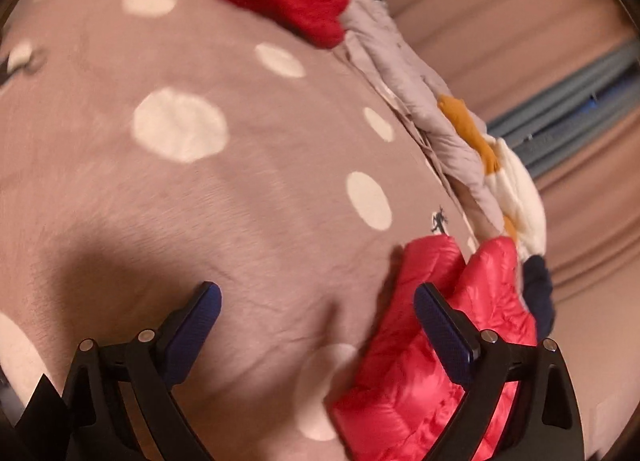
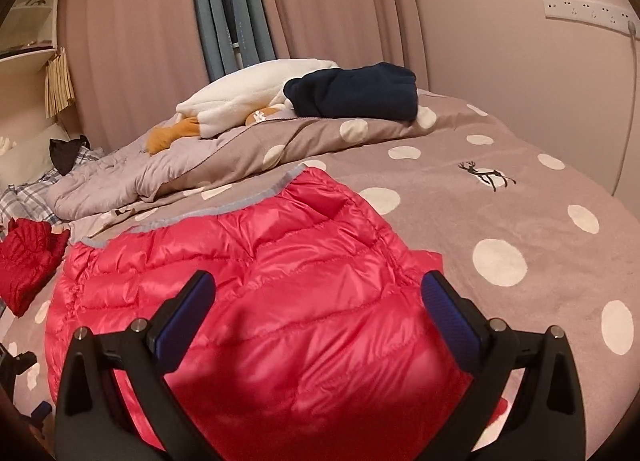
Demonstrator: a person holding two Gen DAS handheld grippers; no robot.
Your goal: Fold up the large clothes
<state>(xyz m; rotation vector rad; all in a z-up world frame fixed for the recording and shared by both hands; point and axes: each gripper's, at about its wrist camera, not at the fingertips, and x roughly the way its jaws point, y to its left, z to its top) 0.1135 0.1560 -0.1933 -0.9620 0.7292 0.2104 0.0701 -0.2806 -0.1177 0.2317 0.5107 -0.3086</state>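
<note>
My left gripper [image 1: 316, 313] stands wide apart with nothing between its blue pads [image 1: 196, 325], only the dotted brown bedspread [image 1: 180, 201] under it. The pink down jacket [image 1: 432, 361] lies at about four o'clock from that gap, behind the pad on that side (the left view is smeared, so whether it touches I cannot tell). My right gripper [image 2: 316, 309] is spread wide too, holding nothing, and it hangs over the same jacket [image 2: 260, 281], which sits folded on the bedspread [image 2: 540, 229]. Out at nine o'clock lies a second red jacket [image 2: 28, 261]. At twelve o'clock, a crumpled quilt [image 2: 160, 173], a white plush toy [image 2: 248, 97] and a folded navy garment [image 2: 356, 93] just beside it.
</note>
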